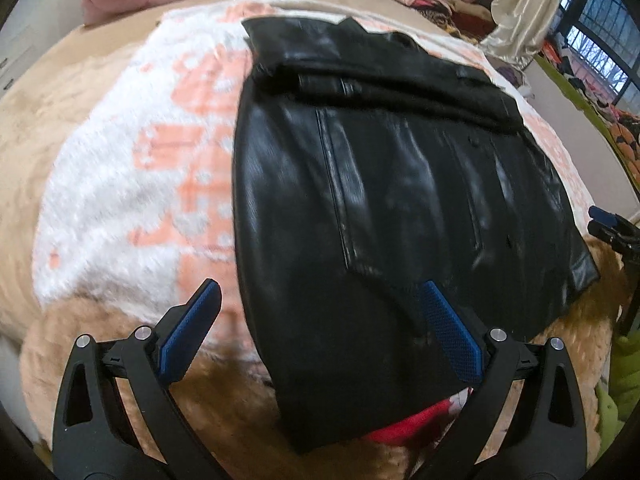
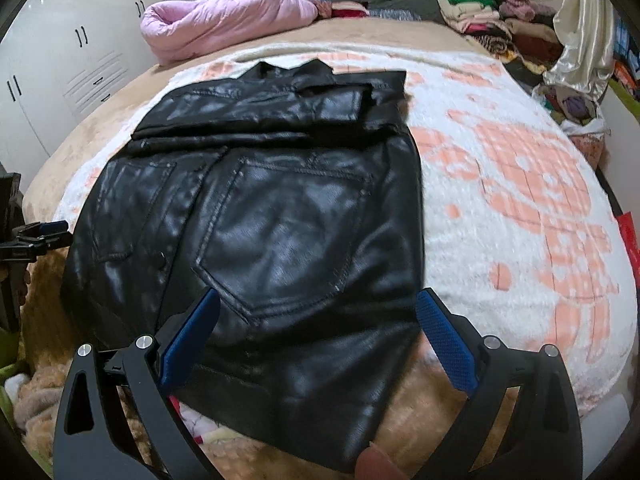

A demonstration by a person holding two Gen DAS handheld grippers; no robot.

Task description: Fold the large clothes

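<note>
Black leather trousers (image 2: 256, 216) lay flat on the bed's white-and-peach blanket (image 2: 520, 184), glossy, back pocket up, legs folded over across the far end. The left hand-held gripper (image 1: 320, 320) hung released above their near left edge; the right hand-held gripper (image 2: 318, 328) was spread too, over the waistband. Their near edge blurred; something red (image 1: 412, 424) peeked from beneath.

Glossy black leather-look trousers (image 2: 256, 216) lie on a fluffy plush blanket (image 2: 520, 184); textured blue fingers (image 1: 450, 330).
</note>
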